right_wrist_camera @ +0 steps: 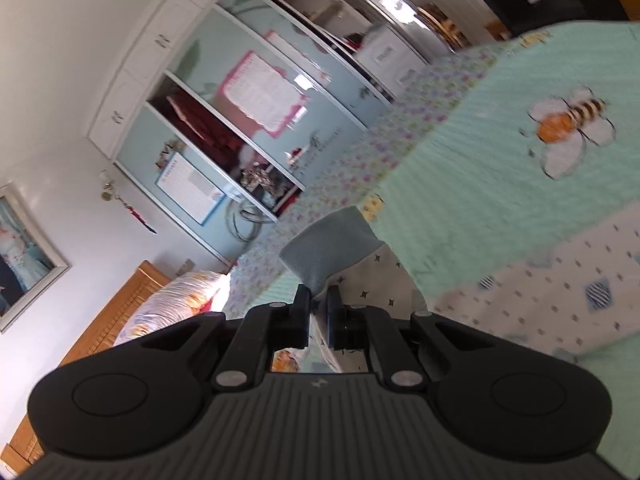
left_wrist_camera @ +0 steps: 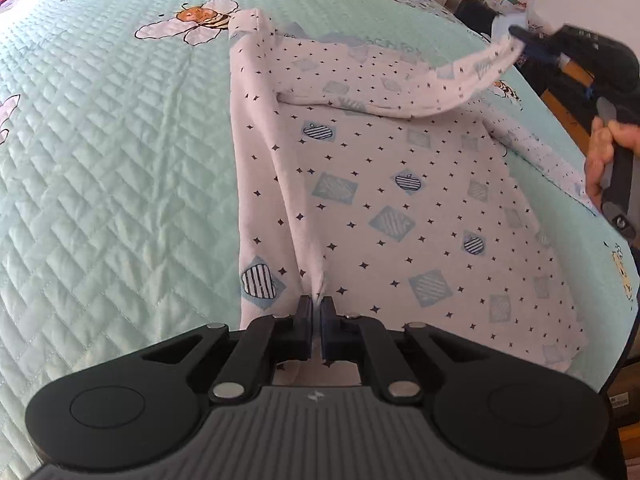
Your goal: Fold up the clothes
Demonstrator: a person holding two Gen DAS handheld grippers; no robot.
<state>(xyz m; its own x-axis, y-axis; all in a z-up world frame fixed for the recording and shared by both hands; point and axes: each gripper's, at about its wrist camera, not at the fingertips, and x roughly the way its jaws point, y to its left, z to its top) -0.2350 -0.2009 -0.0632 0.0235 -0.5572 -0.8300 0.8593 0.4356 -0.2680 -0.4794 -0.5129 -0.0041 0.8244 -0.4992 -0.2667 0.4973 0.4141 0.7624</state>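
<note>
A white garment (left_wrist_camera: 400, 184) printed with small dark stars and blue squares lies on the green quilted bedspread (left_wrist_camera: 100, 168). My left gripper (left_wrist_camera: 317, 300) is shut on a pinched ridge of its near edge. In the left wrist view my right gripper (left_wrist_camera: 520, 38) at the upper right holds the sleeve (left_wrist_camera: 460, 88) lifted off the bed by its blue cuff. In the right wrist view my right gripper (right_wrist_camera: 319, 294) is shut on that cuff (right_wrist_camera: 330, 242), with the garment (right_wrist_camera: 560, 292) below right.
A person's hand (left_wrist_camera: 604, 160) grips the right tool's handle at the right edge of the bed. Bee patterns (left_wrist_camera: 196, 20) mark the quilt. A pillow (right_wrist_camera: 172, 308), a wooden headboard (right_wrist_camera: 120, 312) and a wardrobe with sliding doors (right_wrist_camera: 248, 120) lie beyond the bed.
</note>
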